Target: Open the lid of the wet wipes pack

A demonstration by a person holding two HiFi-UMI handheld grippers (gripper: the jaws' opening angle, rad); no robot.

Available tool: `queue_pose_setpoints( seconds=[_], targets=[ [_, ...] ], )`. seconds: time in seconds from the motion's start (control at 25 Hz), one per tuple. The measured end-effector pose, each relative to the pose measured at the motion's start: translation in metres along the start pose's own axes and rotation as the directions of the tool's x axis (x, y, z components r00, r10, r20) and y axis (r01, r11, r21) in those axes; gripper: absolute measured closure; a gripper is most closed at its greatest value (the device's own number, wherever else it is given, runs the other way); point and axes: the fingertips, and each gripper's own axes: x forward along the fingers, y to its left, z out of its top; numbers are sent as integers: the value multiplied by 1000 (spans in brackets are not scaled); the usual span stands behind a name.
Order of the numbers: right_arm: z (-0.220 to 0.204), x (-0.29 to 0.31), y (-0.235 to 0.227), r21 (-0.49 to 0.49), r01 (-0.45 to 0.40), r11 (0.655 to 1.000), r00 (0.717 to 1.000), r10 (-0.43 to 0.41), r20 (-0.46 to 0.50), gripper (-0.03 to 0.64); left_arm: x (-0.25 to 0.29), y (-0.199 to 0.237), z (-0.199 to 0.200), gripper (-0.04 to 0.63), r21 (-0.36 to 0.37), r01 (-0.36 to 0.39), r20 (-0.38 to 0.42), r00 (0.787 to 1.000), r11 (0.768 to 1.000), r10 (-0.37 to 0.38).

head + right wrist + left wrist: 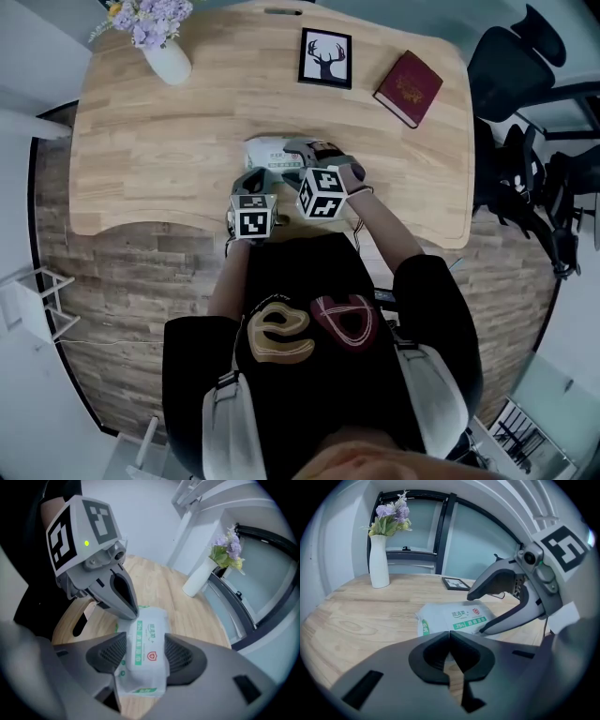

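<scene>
the left gripper [449, 633] has its jaws shut together with nothing between them, and in the right gripper view its grey tip comes down on the near end of the wet wipes pack [145, 637], which lies flat on the wooden table [159, 159] close to the front edge, just before the person. the right gripper [145, 654] stands over the other end of the pack with its jaws spread apart, one ribbed dark pad on each side of the pack's raised middle, close beside it but not squeezing it. farther back on the left a white vase [169, 61] of smooth, rounded shape holds purple flowers [150, 19]. the table is pale wood with visible grain and rounded corners. both grippers are matt grey plastic, each bearing a cube with black-and-white square markers. the pack is soft white film, a little crinkled at its ends, oblong, with a flat rectangular lid panel lying down on top. a green band runs along the panel; "75%" can be read on it, beside a small red shield emblem, and the rest of the print is too small to read. to the right, well behind the pack, stand a black-framed picture [325, 58] of a deer's head and a dark red book [409, 88].
</scene>
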Motion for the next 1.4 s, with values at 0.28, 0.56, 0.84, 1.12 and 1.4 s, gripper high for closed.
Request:
queue_pose_setpoints(
  seconds=[0.28, 0.56, 0.84, 1.12, 1.4],
  targets=[
    [-4, 12, 8, -96, -46, 994, 998, 42, -48, 342, -2, 0, 2, 577, -22, 12, -6, 1000, 1000, -12],
    [-6, 16, 5, -87, -65, 994, 995, 59, -75, 318, -3, -1, 1, 577, -3, 22, -33, 999, 1000, -22],
    [-6, 21, 7, -88, -159, 983, 982, 148, -117, 333, 1, 0, -2, 578, 5, 26, -27, 999, 1000, -26],
    [-1, 21, 3, -89, -203, 975, 972, 189, -141, 342, -1, -1, 2, 578, 31, 34, -29, 999, 999, -33],
    [-1, 24, 5, -93, -224, 970, 966, 208, -151, 355, -2, -1, 2, 578, 51, 55, -43, 998, 997, -53]
  ],
)
